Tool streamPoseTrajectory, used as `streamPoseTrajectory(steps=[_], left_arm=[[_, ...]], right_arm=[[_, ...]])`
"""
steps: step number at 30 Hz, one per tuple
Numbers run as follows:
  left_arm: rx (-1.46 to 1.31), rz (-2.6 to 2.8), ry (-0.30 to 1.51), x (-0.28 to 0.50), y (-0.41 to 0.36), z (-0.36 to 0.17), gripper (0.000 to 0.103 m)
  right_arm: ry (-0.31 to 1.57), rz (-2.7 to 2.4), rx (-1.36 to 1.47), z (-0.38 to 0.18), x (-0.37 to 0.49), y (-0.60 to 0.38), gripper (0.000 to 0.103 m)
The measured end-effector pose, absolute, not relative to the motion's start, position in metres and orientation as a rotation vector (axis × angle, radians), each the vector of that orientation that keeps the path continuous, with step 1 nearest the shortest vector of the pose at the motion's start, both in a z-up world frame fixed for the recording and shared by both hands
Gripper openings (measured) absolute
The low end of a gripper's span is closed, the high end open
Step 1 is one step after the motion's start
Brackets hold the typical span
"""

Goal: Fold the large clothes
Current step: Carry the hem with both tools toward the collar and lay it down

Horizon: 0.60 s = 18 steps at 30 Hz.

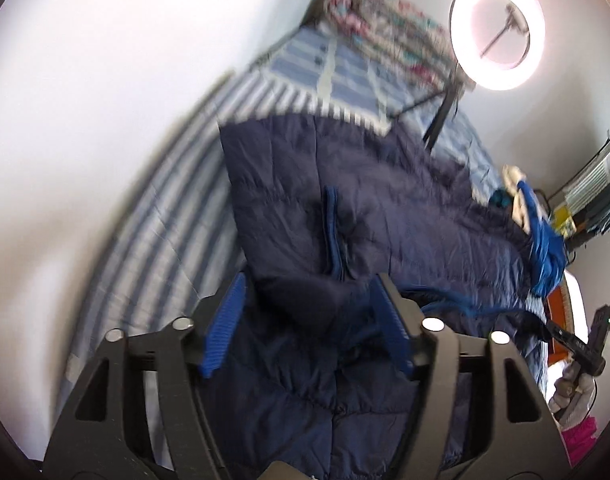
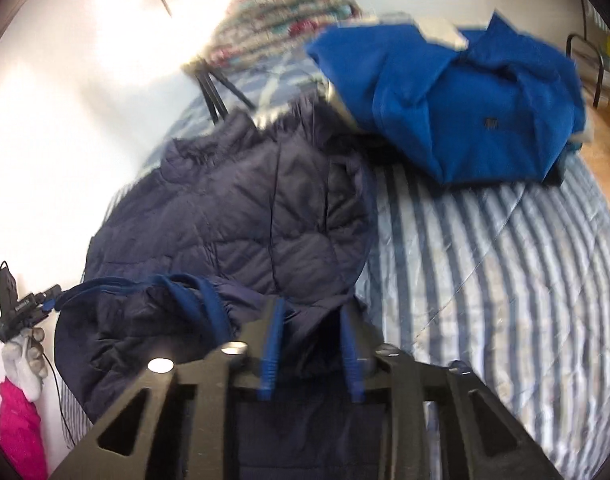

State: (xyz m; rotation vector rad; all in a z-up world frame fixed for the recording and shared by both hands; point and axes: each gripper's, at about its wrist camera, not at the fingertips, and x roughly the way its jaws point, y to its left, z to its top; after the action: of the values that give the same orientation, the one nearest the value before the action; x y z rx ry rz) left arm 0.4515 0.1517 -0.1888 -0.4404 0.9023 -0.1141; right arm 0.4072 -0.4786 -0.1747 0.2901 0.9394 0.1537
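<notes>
On a striped bed (image 2: 485,280), the left gripper (image 1: 309,320) gapes wide over a navy puffer jacket (image 2: 245,208) while the right gripper (image 2: 311,344) pinches its hem narrowly; slick padding risks slipping free mid-fold.

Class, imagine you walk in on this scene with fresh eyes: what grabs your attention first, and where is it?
The navy puffer jacket dominates, spread across the striped bedspread in front of both grippers. Behind it at the far side lies a bright blue garment, roughly folded. A glowing ring light stands at the far end of the bed, beside a stack of patterned blankets.
</notes>
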Motion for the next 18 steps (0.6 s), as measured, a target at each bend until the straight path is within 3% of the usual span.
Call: streamPoseTrajectory(steps=[1,2,16,18], left_arm=[[-0.447,-0.109,0.882,0.449,0.159,-0.184,0.068],[-0.447,-0.113,0.872,0.448,0.165,-0.181,0.068],[-0.41,-0.202,1.03,0.453,0.155,-0.235,0.068],[-0.382,-0.206,1.037,0.454,0.148,-0.238,0.058]], right_arm=[[0.904,0.139,0.273,-0.169,0.402,-0.482,0.064],[0.873,0.129,0.265,-0.164,0.397,-0.486,0.069],[0.92,0.212,0.246,-0.195,0.398,-0.491,0.068],[0.931,0.217,0.235,-0.199,0.402,-0.488,0.068]])
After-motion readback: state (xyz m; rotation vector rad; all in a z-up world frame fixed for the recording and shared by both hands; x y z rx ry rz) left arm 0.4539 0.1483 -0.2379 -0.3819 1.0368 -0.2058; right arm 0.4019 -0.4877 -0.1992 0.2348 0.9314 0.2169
